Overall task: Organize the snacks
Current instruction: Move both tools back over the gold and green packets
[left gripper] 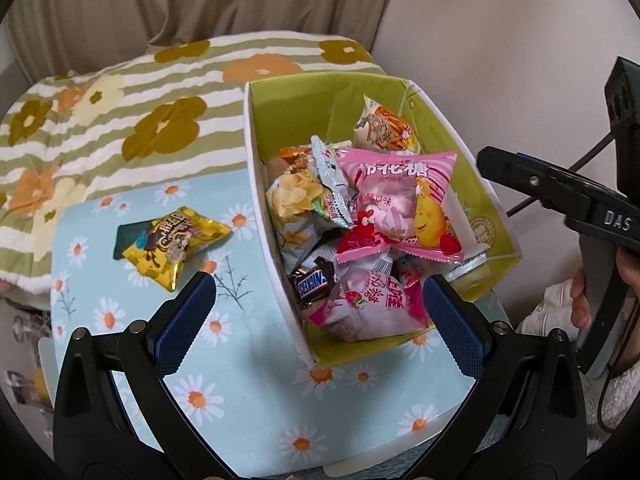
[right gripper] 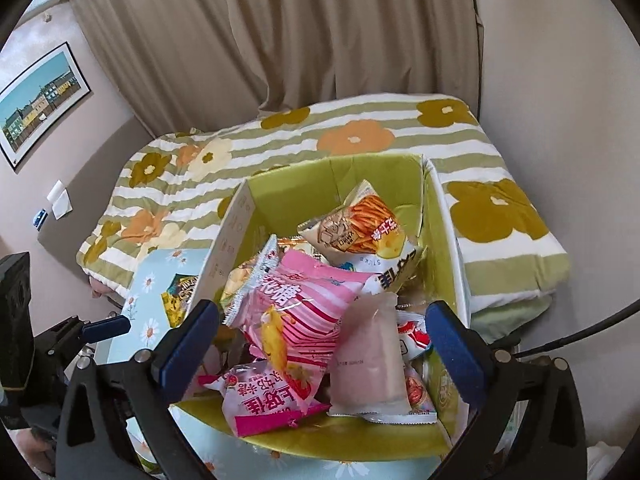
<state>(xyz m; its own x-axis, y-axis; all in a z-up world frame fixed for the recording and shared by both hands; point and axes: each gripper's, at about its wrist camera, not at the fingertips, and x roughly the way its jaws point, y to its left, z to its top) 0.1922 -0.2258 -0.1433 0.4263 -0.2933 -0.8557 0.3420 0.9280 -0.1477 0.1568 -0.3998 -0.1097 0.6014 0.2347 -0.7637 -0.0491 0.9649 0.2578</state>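
A cardboard box with a green inside stands on the table, heaped with snack packets. On top lie a pink striped marshmallow bag, a chip bag, a Snickers bar and a fries-stick bag. A yellow snack packet lies on the tablecloth left of the box. My left gripper is open above the box's near left corner, holding nothing. My right gripper hangs open over the box. A pale pink packet lies loose below it, untouched by the pads.
The table carries a light blue daisy cloth. Behind it lies striped, flowered bedding, with curtains beyond. One black finger of my right gripper and a hand show at the right edge of the left wrist view.
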